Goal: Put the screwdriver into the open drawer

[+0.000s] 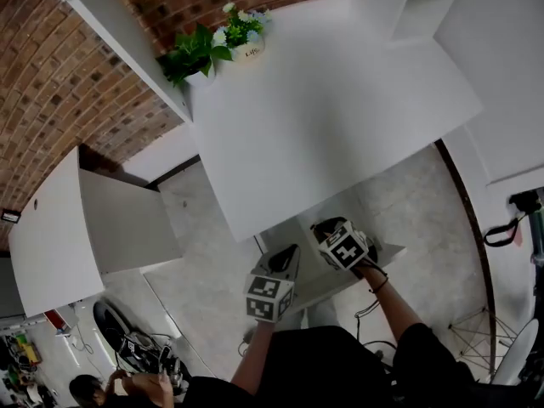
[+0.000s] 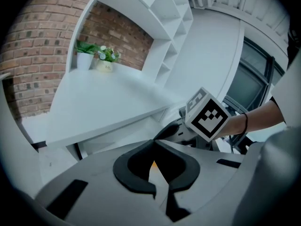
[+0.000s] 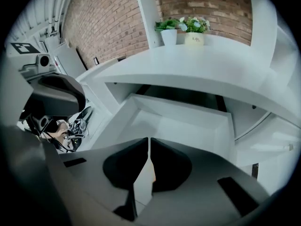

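The open white drawer (image 3: 181, 126) juts out under the white desk (image 1: 323, 100); its floor looks bare where it shows. My right gripper (image 3: 149, 140) hangs above the drawer, jaws shut, tips touching. A thin orange sliver (image 3: 153, 175) shows through the slot behind the tips; I cannot tell whether it is the screwdriver. In the head view the right gripper (image 1: 327, 228) and left gripper (image 1: 286, 257) sit side by side at the drawer's (image 1: 387, 253) near edge. The left gripper (image 2: 154, 141) is shut too, with a similar orange sliver (image 2: 153, 165) in its gap.
A potted green plant (image 1: 197, 53) and a flower pot (image 1: 244, 36) stand at the desk's far corner by the brick wall (image 1: 59, 100). White shelves (image 2: 169, 36) rise at the desk's far end. A white cabinet (image 1: 59, 232) stands at left, and a person (image 1: 127, 388) crouches beside clutter.
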Demonstrator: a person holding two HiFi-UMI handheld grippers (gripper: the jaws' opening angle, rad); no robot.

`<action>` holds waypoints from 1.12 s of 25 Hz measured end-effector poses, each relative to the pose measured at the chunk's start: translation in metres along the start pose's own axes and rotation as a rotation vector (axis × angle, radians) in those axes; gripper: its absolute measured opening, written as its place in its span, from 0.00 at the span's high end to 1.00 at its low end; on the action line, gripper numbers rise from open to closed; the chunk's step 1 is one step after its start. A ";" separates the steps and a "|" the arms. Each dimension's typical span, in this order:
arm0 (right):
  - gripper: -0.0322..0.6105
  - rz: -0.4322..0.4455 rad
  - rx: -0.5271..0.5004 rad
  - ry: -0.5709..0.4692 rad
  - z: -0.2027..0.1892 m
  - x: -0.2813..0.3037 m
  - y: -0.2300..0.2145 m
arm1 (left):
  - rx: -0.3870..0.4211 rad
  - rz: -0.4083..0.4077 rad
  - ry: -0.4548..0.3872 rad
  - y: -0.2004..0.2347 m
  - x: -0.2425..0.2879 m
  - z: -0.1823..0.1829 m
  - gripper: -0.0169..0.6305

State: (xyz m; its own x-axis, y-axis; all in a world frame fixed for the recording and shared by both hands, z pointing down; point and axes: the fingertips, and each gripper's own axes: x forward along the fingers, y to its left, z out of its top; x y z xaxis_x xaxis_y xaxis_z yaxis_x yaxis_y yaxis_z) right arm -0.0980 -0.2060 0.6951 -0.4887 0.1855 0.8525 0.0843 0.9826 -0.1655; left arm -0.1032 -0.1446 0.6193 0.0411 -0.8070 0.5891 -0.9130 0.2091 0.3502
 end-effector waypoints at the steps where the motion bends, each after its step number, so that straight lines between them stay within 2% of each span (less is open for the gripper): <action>1: 0.91 0.000 0.003 -0.016 0.003 -0.006 0.002 | 0.007 0.002 -0.008 0.000 -0.004 0.002 0.96; 8: 0.92 -0.019 0.041 -0.164 0.029 -0.057 0.014 | 0.040 0.012 -0.077 -0.008 -0.033 0.028 0.96; 14: 0.92 -0.012 0.139 -0.353 0.046 -0.108 0.027 | 0.082 0.013 -0.140 -0.020 -0.059 0.051 0.96; 21: 0.92 -0.021 0.186 -0.514 0.065 -0.162 0.038 | 0.117 0.018 -0.226 -0.034 -0.087 0.082 0.96; 28: 0.92 -0.067 0.198 -0.688 0.078 -0.213 0.038 | 0.144 0.037 -0.310 -0.045 -0.113 0.112 0.96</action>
State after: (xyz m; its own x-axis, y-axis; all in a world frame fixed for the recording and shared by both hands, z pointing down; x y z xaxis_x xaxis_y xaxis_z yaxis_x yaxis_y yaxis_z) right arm -0.0580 -0.2088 0.4684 -0.9294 0.0133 0.3689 -0.0919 0.9596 -0.2660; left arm -0.1122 -0.1245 0.4558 -0.0980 -0.9343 0.3427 -0.9605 0.1790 0.2132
